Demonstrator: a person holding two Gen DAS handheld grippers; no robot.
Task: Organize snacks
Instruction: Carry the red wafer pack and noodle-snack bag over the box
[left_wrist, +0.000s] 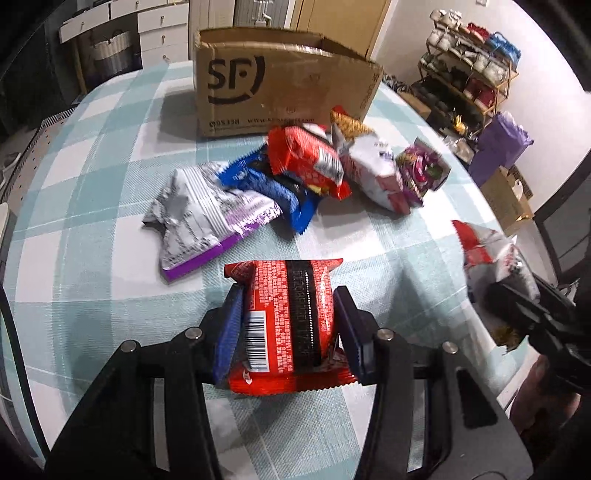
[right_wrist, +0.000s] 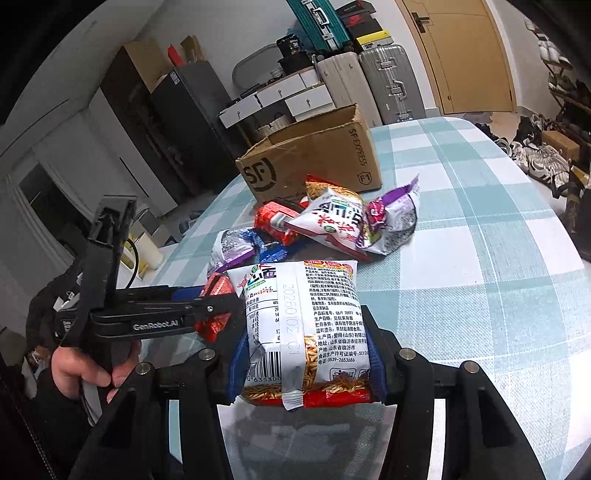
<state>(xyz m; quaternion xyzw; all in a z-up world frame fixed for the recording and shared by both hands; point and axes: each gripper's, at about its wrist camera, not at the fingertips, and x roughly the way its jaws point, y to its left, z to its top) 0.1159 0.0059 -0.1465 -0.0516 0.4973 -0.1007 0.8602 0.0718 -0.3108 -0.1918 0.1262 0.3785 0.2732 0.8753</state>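
L claw (left_wrist: 288, 325): clamped on red pack (left_wrist: 291, 317), centre-bottom of frame, long axis pointing away twd box.
R claw (right_wrist: 303, 339): gripping white noodle bag (right_wrist: 306, 325), low centre, long axis also fwd.
Box (left_wrist: 280, 85): open, top centre, straight ahead of L claw; up-left of R.
Pile (left_wrist: 295, 177): btwn claws & box, on cloth (left_wrist: 92, 155).
Nearer: prob L.

home: suitcases (right_wrist: 391, 85), shoe rack (left_wrist: 469, 74)

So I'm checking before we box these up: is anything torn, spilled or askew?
Nothing looks torn or spilled. The loose snack packets just lie overlapping in a heap before the cardboard box, whose rim is dented; both grippers grip sealed packets.
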